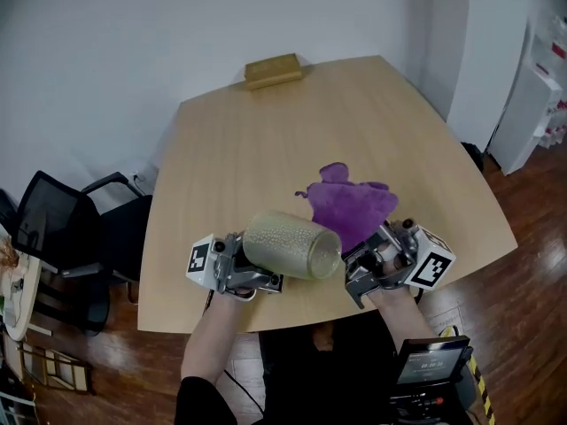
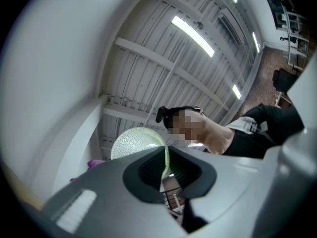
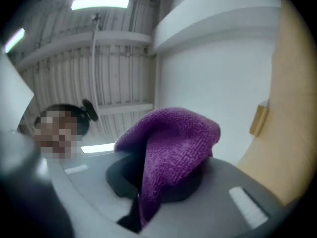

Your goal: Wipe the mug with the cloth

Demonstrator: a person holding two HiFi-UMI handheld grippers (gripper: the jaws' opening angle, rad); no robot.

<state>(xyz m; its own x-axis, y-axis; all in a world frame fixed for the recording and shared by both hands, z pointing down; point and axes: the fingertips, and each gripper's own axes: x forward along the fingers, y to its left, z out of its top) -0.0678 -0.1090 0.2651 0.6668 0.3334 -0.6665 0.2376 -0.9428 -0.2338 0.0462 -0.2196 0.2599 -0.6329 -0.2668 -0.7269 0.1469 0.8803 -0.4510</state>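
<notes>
Pinching mug (image 1: 292,246) rim, left gripper (image 1: 259,279) holds it sideways above table (image 1: 266,140); right gripper (image 1: 361,271) clamps purple cloth (image 1: 352,205) beside mug.

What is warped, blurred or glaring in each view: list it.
Head view: sharp and evenly lit, the table edges bowed by the wide lens. Left gripper view: strong fisheye, dark corners, ceiling lights glaring, the mug close and soft. Right gripper view: fisheye too, the cloth near the lens slightly soft.
</notes>
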